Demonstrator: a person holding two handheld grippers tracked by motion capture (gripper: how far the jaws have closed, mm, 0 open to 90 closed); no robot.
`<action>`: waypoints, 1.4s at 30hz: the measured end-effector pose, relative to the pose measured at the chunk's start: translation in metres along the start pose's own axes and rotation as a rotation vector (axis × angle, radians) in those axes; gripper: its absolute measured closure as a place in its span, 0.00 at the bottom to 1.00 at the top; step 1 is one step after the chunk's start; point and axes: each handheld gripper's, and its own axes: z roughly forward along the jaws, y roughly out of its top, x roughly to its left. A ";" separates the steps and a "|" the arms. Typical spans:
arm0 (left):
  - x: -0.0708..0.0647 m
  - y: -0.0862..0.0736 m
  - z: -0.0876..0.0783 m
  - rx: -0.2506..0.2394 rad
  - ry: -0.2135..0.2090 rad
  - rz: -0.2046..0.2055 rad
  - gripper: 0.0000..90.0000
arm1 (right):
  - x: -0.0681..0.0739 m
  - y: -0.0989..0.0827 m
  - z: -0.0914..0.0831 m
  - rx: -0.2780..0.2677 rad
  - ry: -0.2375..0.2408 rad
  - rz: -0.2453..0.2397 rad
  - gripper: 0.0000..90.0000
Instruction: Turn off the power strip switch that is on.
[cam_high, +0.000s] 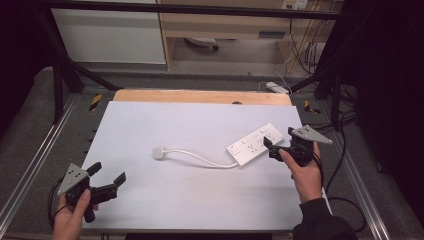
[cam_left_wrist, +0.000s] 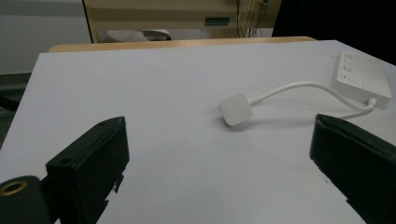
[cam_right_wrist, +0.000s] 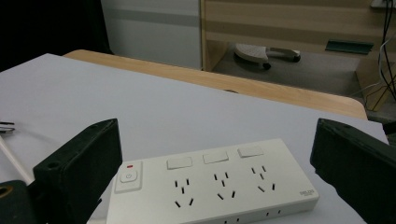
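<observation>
Lying on table (cam_high: 150, 200): power strip (cam_high: 255, 144); left gripper (cam_high: 107, 180), right gripper (cam_high: 276, 145) agape, empty.

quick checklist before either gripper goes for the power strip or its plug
1. Left gripper open: ok, jaws spread wide with nothing between them.
2. Right gripper open: ok, jaws wide apart on either side of the power strip.
3. Strip lying flat, sockets up: ok, three outlets and the switch face up.
4. Plug free: ok, it lies on the table in front of the left gripper, not in any socket.
5. Cord free of tangles: ok, one loose curve from plug to strip.
6. Whether the right gripper touches the strip: cannot tell.
</observation>
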 end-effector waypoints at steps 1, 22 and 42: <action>0.000 0.000 0.000 0.000 0.001 0.000 0.05 | 0.000 0.001 0.002 0.001 -0.001 -0.002 0.03; -0.001 0.000 0.001 0.002 -0.004 0.000 0.05 | -0.006 0.017 0.033 0.027 0.000 0.015 0.05; -0.002 -0.001 0.003 0.018 0.009 0.030 0.05 | -0.009 0.010 0.072 0.083 -0.018 0.019 0.18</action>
